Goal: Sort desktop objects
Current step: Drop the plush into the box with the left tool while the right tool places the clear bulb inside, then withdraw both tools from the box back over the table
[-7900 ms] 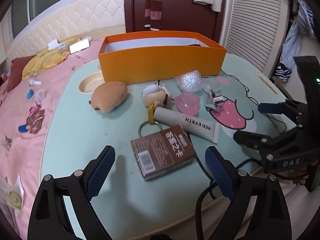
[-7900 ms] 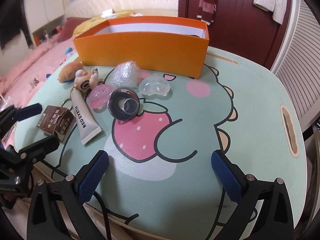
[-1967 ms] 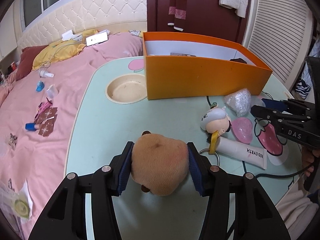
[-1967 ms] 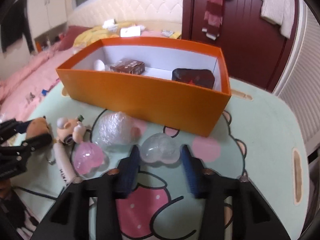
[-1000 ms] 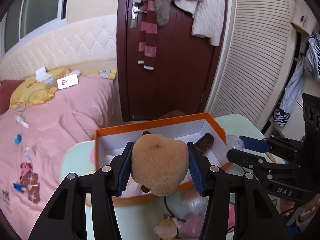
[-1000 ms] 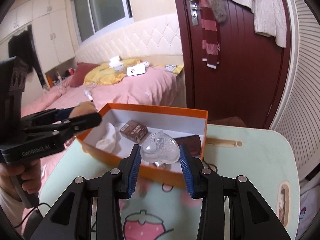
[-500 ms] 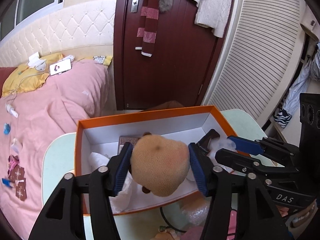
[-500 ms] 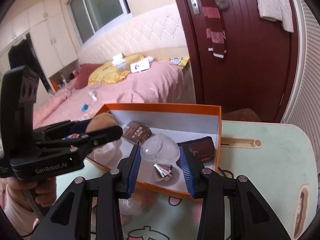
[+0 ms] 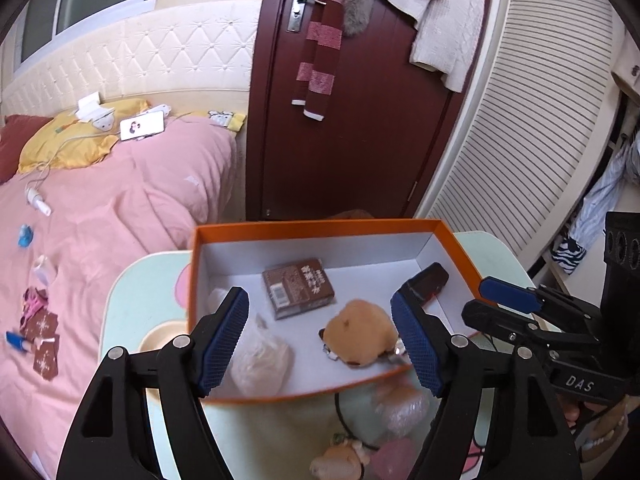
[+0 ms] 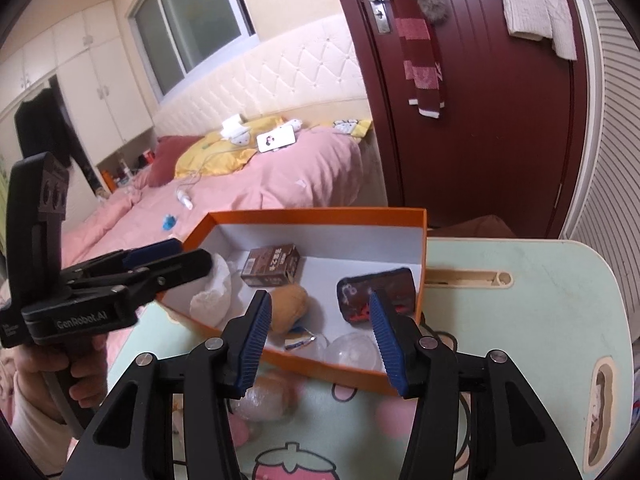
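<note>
Both grippers, left [image 9: 320,340] and right [image 10: 320,338], hover with jaws spread empty over the orange box [image 9: 312,227]; the remaining toys [image 9: 402,404] lie below on the desk [image 10: 520,280], nearer than the box.

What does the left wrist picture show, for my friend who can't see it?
The left gripper hangs open above an orange box on a mint green table. Inside the box lie a brown plush toy, a brown carton, a dark case and a clear bag. The right gripper is at the right edge, beside a pink bed.
</note>
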The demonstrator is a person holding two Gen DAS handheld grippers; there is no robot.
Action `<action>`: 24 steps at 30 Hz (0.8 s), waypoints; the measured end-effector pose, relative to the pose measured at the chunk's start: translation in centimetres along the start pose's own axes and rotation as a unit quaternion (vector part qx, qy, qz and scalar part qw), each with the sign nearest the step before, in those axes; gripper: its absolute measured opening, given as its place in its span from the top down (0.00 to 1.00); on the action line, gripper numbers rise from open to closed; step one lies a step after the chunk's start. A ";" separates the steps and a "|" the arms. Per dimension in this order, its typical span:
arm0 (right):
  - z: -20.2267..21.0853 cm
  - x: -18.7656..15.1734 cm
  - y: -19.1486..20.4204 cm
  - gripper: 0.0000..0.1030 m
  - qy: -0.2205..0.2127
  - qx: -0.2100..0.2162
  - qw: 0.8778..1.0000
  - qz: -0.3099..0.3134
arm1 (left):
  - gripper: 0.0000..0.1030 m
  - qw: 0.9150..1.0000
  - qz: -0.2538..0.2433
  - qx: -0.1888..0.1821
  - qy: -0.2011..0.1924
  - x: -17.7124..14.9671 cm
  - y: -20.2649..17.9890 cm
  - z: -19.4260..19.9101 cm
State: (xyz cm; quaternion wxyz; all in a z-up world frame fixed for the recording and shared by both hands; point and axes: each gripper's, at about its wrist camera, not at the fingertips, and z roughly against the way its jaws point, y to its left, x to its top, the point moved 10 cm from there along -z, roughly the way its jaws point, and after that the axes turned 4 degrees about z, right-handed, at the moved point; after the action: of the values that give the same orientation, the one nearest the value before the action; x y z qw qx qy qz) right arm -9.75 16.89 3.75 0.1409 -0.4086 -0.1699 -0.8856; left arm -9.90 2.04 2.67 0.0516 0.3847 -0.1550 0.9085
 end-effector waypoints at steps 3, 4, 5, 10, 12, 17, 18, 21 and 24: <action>0.6 -0.8 0.2 0.49 0.006 -0.009 1.000 0.007 | 0.28 1.000 0.008 0.002 0.001 -0.6 0.4 0.9; 0.8 -1.1 0.3 0.49 0.008 -0.012 1.000 0.010 | 0.28 1.000 0.011 0.002 0.003 -1.1 0.4 1.3; 1.0 -1.4 0.3 0.48 0.011 -0.016 1.000 0.012 | 0.28 1.000 0.014 0.003 0.005 -1.6 0.5 1.8; 1.6 -3.9 0.5 0.42 0.030 -0.036 0.999 0.016 | 0.28 1.000 0.020 0.001 0.022 -5.0 0.1 3.4; 1.5 -5.3 0.4 0.42 0.041 -0.046 0.998 0.013 | 0.28 0.999 0.023 -0.003 0.034 -6.6 -0.1 3.6; 1.4 -8.6 0.3 0.42 0.069 -0.072 0.995 0.008 | 0.28 0.998 0.031 0.011 0.062 -10.8 0.1 3.9; 1.4 -9.3 0.2 0.42 0.075 -0.078 0.994 0.007 | 0.28 0.997 0.044 0.010 0.068 -11.7 0.3 4.0; 1.4 -11.3 0.2 0.40 0.092 -0.093 0.991 0.003 | 0.28 0.995 0.058 0.008 0.081 -13.8 0.7 4.0; 0.9 -12.5 -0.1 0.12 0.112 -0.121 0.986 0.018 | 0.21 0.995 0.018 0.055 0.077 -15.3 1.2 3.4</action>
State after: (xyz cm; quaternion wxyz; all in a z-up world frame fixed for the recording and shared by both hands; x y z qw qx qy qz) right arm -1.35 18.70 -5.34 0.1248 -0.3235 -0.0374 -0.9372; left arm 2.82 0.25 -6.33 0.0264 0.3126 -0.1075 0.9434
